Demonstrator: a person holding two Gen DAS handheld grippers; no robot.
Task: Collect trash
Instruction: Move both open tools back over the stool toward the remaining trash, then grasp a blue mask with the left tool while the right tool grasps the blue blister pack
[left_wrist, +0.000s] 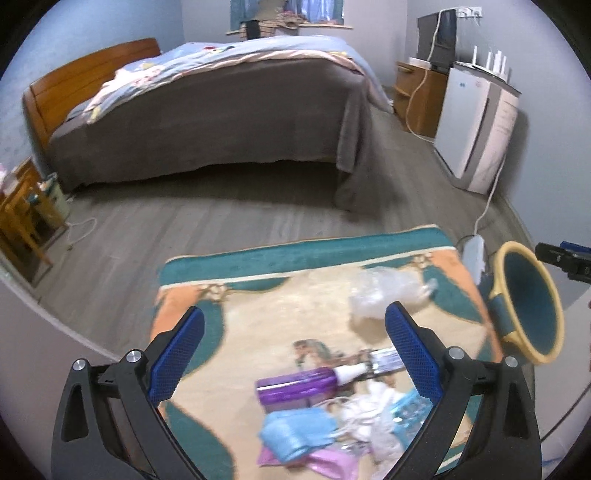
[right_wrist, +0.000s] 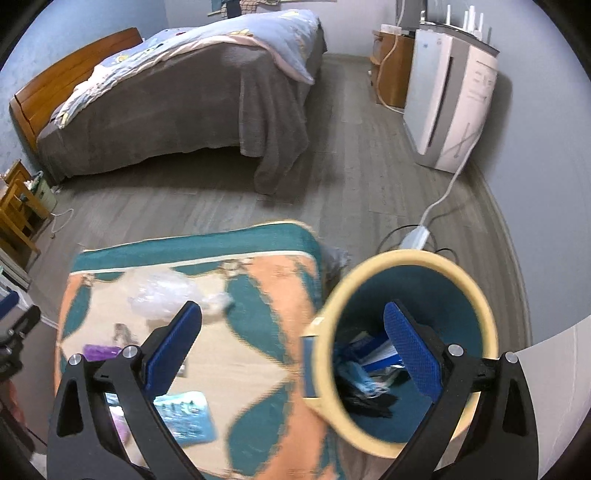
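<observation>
**Both grippers empty, half the trash still out on the cloth**

Left gripper (left_wrist: 295, 354) hangs over the worktop with its jaws wide apart and nothing between them. Right gripper (right_wrist: 293, 350) is the same, spread wide and empty, parked over the rim of the bin (right_wrist: 476, 280).

Trash still waiting in the left wrist view: a purple spray bottle (left_wrist: 295, 387) at about 6 o'clock, a light blue cloth-like wad (left_wrist: 295, 432) just below it, a crumpled clear plastic bag (left_wrist: 384, 291) up at 1 o'clock, plus pink and white scraps too blurry to name. A blue printed packet (right_wrist: 184, 417) sits at 7 o'clock in the right view.

The bin is teal inside with a yellow rim, just off the worktop's edge (right_wrist: 310, 243) at 3 o'clock. Inside it I can make out blue and white packaging and something black at the bottom.

What could go wrong, I think: the bottle is round and glossy, so it may roll or squirt out of a pinch. The clear bag is floppy, so the jaws might catch only a corner and drop it short of the bin. The pile is also tangled, so one grab may drag neighbours off the edge.
</observation>
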